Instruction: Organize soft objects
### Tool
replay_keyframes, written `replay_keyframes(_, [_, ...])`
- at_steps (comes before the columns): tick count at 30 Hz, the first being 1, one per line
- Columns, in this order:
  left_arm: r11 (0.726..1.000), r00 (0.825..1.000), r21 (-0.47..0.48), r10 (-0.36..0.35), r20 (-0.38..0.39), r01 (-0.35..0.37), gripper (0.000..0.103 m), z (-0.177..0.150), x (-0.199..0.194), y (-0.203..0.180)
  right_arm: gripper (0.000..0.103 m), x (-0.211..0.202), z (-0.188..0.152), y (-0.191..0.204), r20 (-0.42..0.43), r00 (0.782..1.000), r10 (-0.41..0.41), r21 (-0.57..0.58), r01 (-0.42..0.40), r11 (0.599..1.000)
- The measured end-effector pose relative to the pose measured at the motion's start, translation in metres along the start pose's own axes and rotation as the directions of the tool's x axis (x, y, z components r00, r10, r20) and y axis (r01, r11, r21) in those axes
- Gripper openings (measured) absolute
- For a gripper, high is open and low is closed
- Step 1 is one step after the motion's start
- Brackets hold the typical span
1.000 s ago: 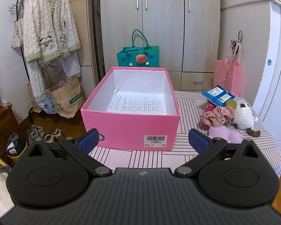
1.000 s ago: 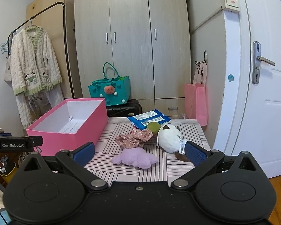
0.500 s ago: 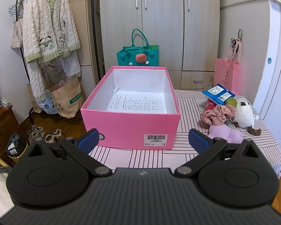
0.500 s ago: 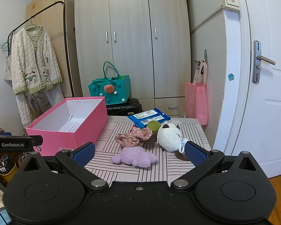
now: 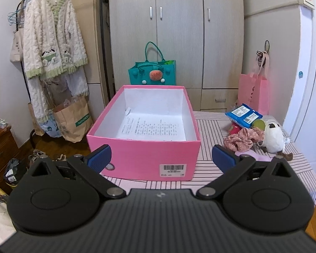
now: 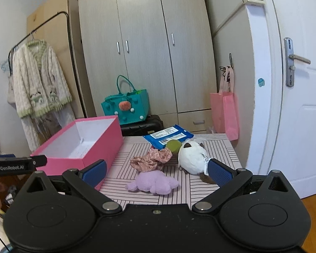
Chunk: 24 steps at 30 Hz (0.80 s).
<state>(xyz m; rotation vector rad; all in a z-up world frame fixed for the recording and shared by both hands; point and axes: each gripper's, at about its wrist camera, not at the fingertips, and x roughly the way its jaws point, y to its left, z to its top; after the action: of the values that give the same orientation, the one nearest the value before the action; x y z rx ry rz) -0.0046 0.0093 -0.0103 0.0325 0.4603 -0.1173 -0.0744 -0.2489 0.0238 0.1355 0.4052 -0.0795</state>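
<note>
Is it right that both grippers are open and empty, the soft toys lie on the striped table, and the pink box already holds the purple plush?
Not quite. The pink box holds only a printed sheet, as the left wrist view shows. The purple plush lies on the striped table, by the white plush. Both the left gripper and right gripper are open and empty.

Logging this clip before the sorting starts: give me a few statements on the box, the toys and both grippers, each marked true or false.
1. The pink box holds only a printed sheet. True.
2. The purple plush lies inside the box. False: it lies on the striped table.
3. The right gripper is shut on the white plush. False: it is open and holds nothing.
4. The left gripper is open. True.
</note>
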Motion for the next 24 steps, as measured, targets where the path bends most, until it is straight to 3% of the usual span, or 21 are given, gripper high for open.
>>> replay_keyframes(6, [0.998,0.999,0.042,-0.053,-0.003,0.053,0.103,0.000,0.013,-0.020,0.103,0.022,-0.004,-0.015,-0.007,1.000,-0.005,0.021,0.005,1.000])
replay_keyframes(13, [0.987,0.991,0.084,-0.135,0.007,0.134,0.103,-0.001,0.034,-0.051,0.103,0.053,-0.023,-0.027,0.034,0.999,0.041,-0.041,-0.040,0.998])
replay_keyframes(18, [0.971,0.977,0.116,-0.212,0.006,0.210,0.103,-0.007,0.055,-0.073,0.103,0.092,-0.046,-0.040,-0.023,0.999,0.049,-0.066,-0.051,0.996])
replay_keyframes(21, [0.962,0.973,0.140,-0.230,-0.036,0.232,0.103,-0.009,0.073,-0.090,0.102,0.113,-0.058,-0.043,-0.053,0.994,0.091,-0.080,-0.095,0.992])
replay_keyframes(24, [0.944,0.955,0.155,-0.282,-0.089,0.293,0.101,-0.011,0.091,-0.105,0.100,0.134,-0.066,-0.045,-0.054,0.996,0.074,-0.076,-0.078,0.994])
